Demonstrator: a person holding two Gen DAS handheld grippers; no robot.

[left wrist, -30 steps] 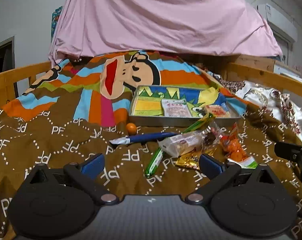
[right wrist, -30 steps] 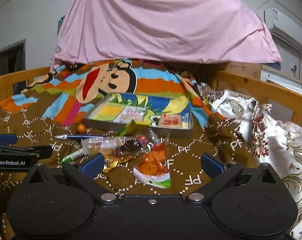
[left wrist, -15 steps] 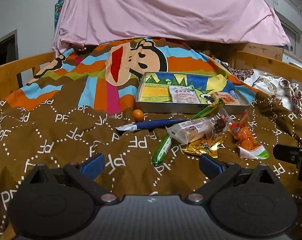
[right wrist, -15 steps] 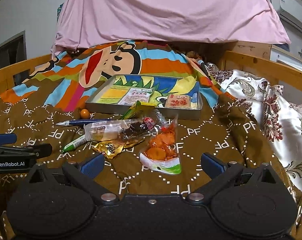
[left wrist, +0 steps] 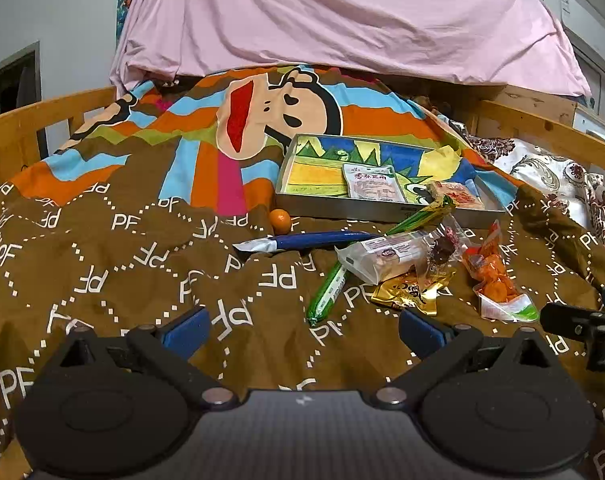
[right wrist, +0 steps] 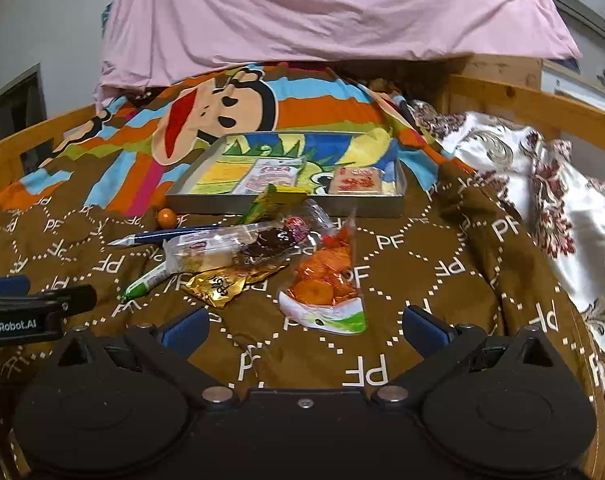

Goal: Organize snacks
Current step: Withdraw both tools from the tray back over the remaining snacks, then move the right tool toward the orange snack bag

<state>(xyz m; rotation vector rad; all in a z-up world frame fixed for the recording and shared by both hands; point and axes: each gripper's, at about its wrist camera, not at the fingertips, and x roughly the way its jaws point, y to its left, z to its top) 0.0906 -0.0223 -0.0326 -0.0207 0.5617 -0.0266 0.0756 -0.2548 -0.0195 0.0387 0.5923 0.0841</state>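
Just ahead of your right gripper [right wrist: 305,326], jaws wide and empty, lies the orange snack packet [right wrist: 327,276], long axis pointing away; left gripper [left wrist: 304,328], equally spread, sits farther off.

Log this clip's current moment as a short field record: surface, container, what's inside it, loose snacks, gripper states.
surface: brown patterned blanket on a bed
container: shallow metal tray
in tray: white packet; red-printed packet
loose snacks: orange chip bag; gold wrapper; clear wrapped cake; green stick; blue stick; small orange ball
left gripper: open, empty
right gripper: open, empty
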